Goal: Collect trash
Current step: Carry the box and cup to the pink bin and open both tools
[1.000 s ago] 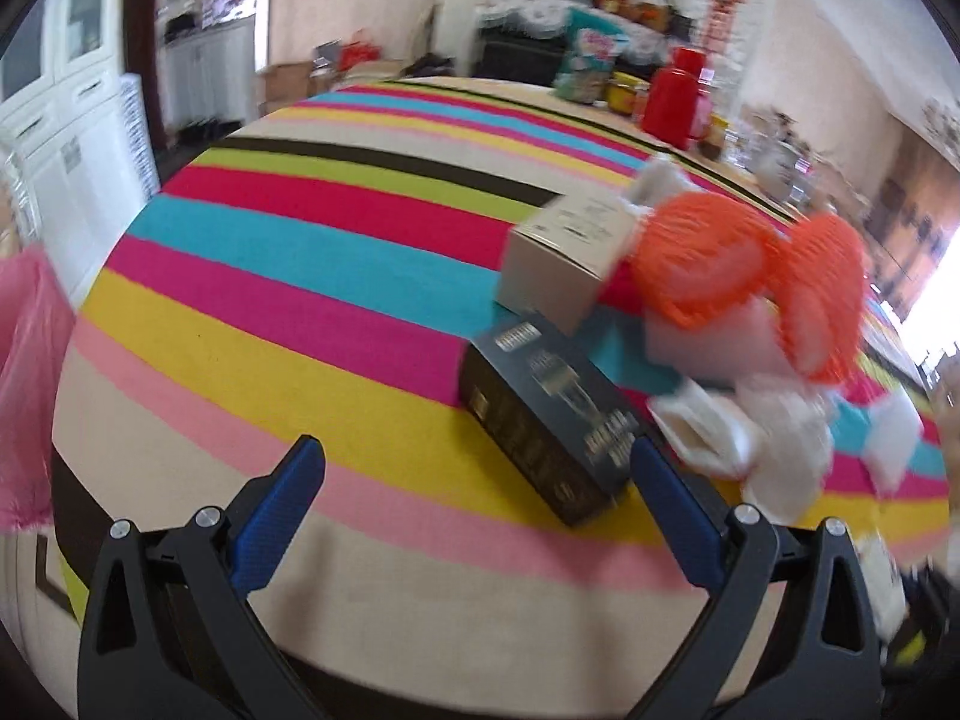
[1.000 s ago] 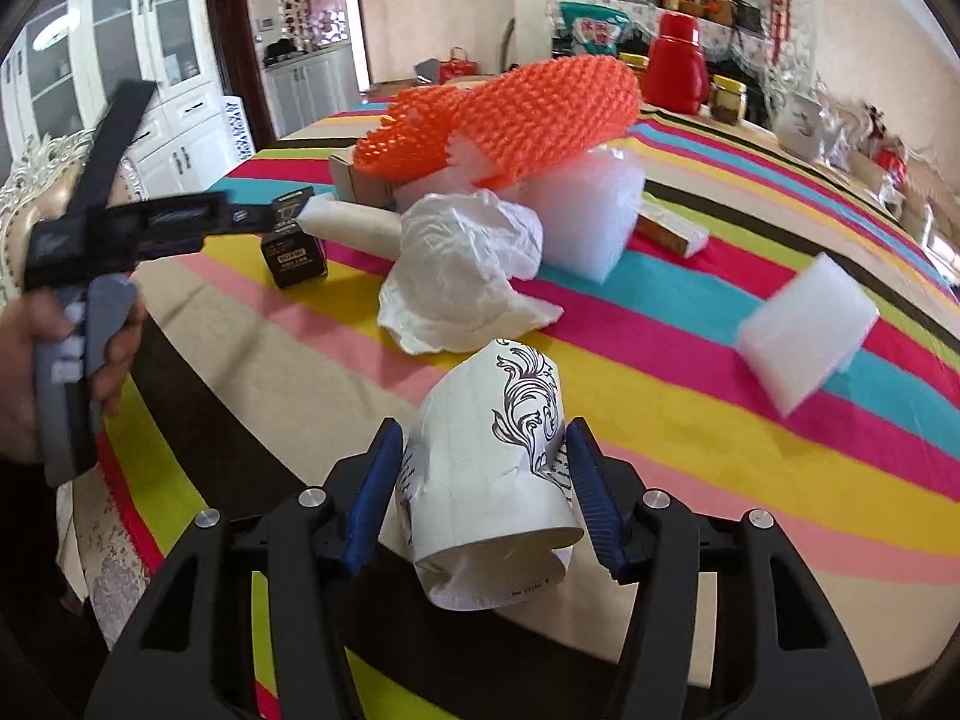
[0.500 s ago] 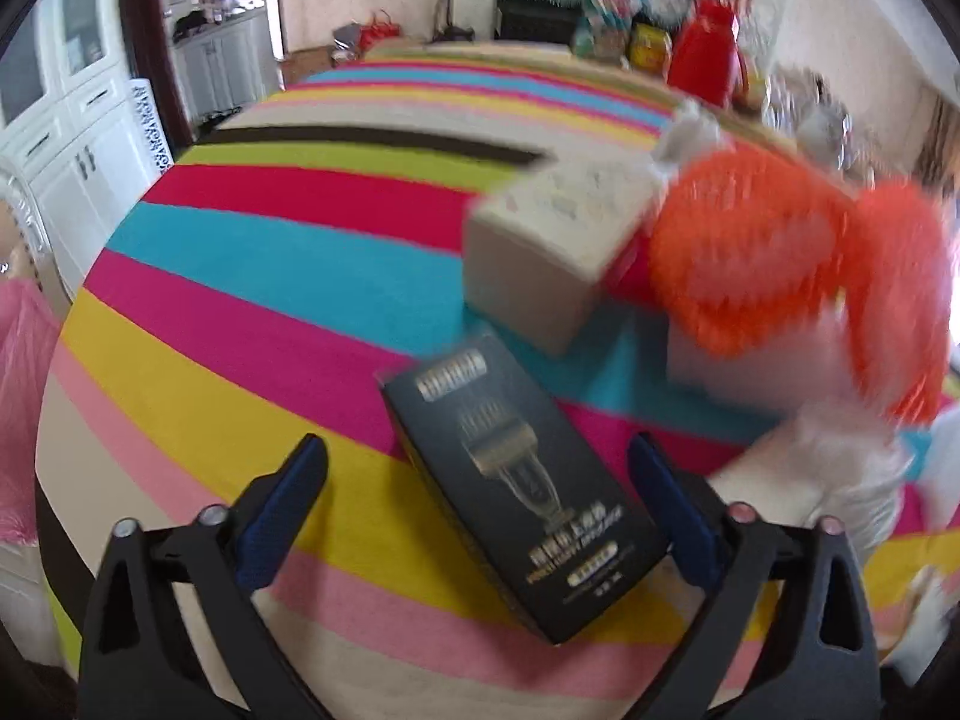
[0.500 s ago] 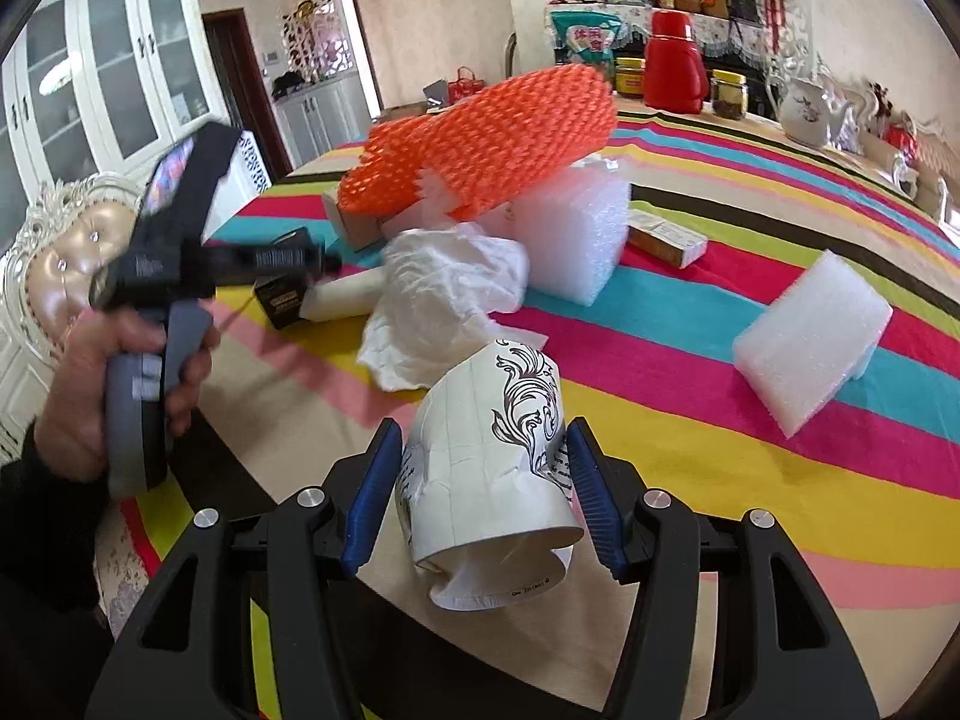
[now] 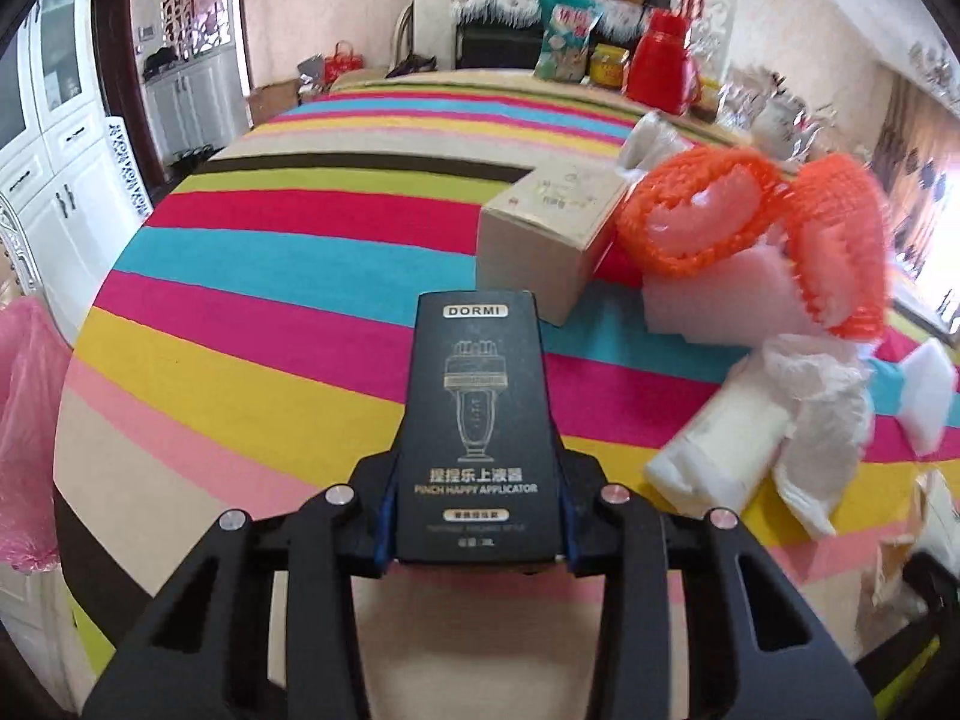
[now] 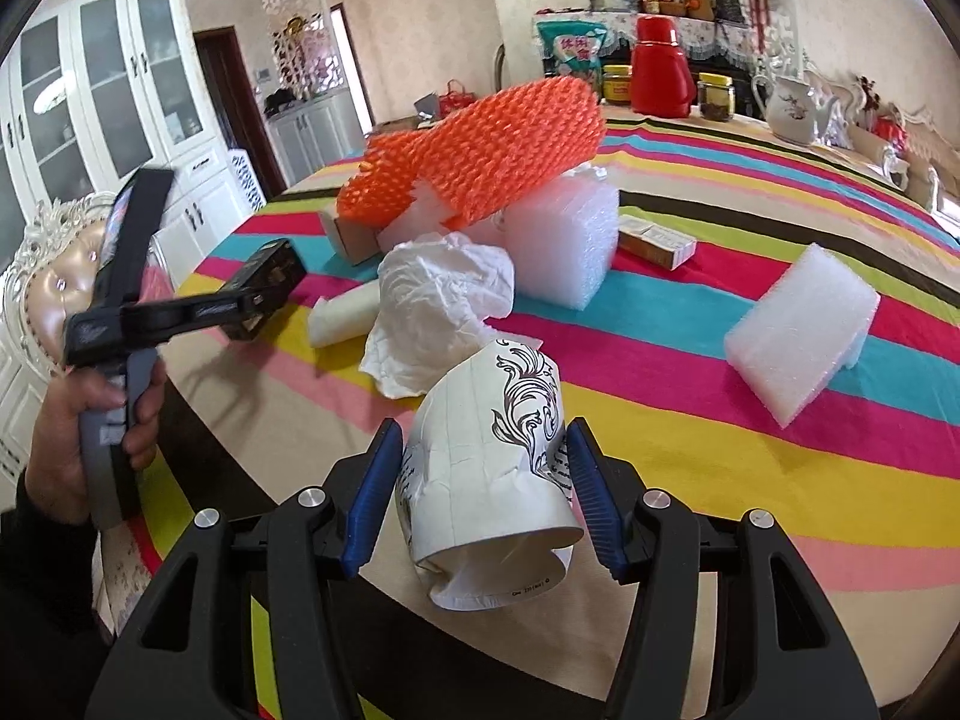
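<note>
The left gripper (image 5: 477, 516) has just been closing, and its blue pads now press both long sides of a black DORMI applicator box (image 5: 477, 420), which points away from the camera over the striped tablecloth (image 5: 252, 312). In the right wrist view the same box (image 6: 264, 288) looks lifted clear of the cloth at the table's left edge, though the angle makes that hard to confirm; a hand (image 6: 90, 420) grips the tool's grey handle there.

The right gripper (image 6: 480, 498) is partly closed on a crumpled white paper cup (image 6: 489, 474) printed with a black scroll pattern (its mouth faces the camera), with a pad against each side.

The remaining trash lies farther out on the table: orange foam netting (image 6: 480, 150) draped over bubble wrap (image 6: 564, 240), a wad of white paper (image 6: 438, 306) just near of it, a beige carton (image 5: 540, 240) to the left, and a white foam block (image 6: 804, 324) well apart on the right. A pink bag (image 5: 24, 420) hangs at the far left of the left wrist view.
</note>
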